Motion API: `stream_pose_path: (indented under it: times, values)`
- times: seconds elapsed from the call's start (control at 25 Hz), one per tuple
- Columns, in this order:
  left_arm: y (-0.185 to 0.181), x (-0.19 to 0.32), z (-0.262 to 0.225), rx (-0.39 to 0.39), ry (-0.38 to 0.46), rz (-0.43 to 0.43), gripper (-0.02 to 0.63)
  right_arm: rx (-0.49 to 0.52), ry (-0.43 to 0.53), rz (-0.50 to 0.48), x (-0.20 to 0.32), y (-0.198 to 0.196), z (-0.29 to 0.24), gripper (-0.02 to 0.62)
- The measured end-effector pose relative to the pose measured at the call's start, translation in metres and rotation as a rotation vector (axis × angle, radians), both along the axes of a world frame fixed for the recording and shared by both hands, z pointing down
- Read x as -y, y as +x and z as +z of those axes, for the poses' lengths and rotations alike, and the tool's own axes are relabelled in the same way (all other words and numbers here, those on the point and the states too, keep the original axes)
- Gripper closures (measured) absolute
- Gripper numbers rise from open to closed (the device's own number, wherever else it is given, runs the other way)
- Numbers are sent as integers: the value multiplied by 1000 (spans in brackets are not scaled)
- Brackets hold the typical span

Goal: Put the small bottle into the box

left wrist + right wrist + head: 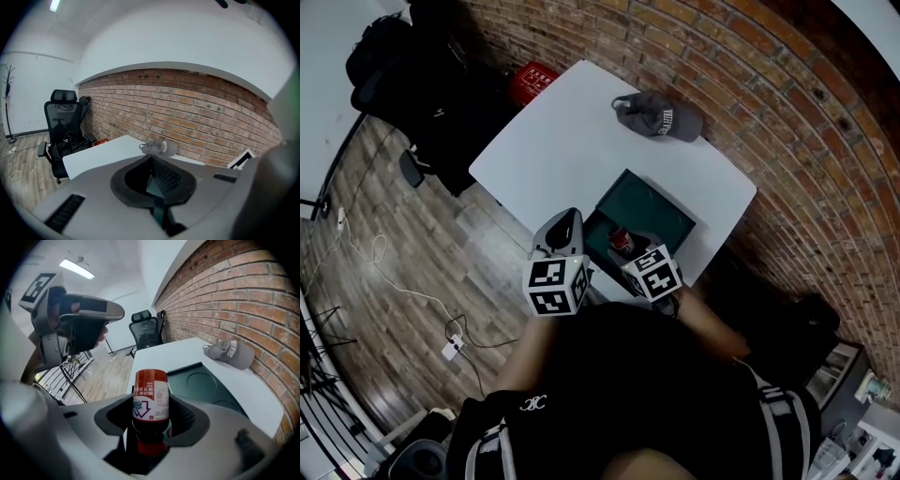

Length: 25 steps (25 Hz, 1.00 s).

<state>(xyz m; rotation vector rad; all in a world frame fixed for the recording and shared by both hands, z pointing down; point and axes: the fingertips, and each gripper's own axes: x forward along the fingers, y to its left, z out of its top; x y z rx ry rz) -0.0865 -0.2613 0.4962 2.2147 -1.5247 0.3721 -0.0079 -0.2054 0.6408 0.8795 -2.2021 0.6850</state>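
A small dark bottle [151, 404] with a red and white label sits between the jaws of my right gripper [151, 420], its red cap end toward the camera. In the head view the bottle [621, 241] hangs over the near part of a dark green open box [649, 211] on the white table [581, 131], held by the right gripper [625, 247]. The box [201, 380] lies just beyond the bottle. My left gripper [567, 225] hovers at the box's left side; its jaws [152, 187] are shut with nothing held.
A grey cap [658, 116] lies at the table's far side near the brick wall. A black office chair [412, 84] and a red object [534, 80] stand on the wood floor left of the table. Cables trail across the floor.
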Motion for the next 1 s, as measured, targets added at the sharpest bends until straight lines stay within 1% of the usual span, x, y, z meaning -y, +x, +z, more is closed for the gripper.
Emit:
stream_pose_path:
  times: [0.16,0.4,0.6,1.0]
  values:
    - [-2,-1,-1,0,1,-4,597,-42,-36,-32,-1,-2,20,365]
    - [-3,-2,2,2,-8,-6,597,-115,-87,-51,-3,-2,40,365]
    - [-3,-2,2,5,-9,-4,597,-181,-78,-87,-3,-4,51,365]
    - [-10,-5,9,-1,-26,-24,597,-240,-155,-130,-18,-6,84,365]
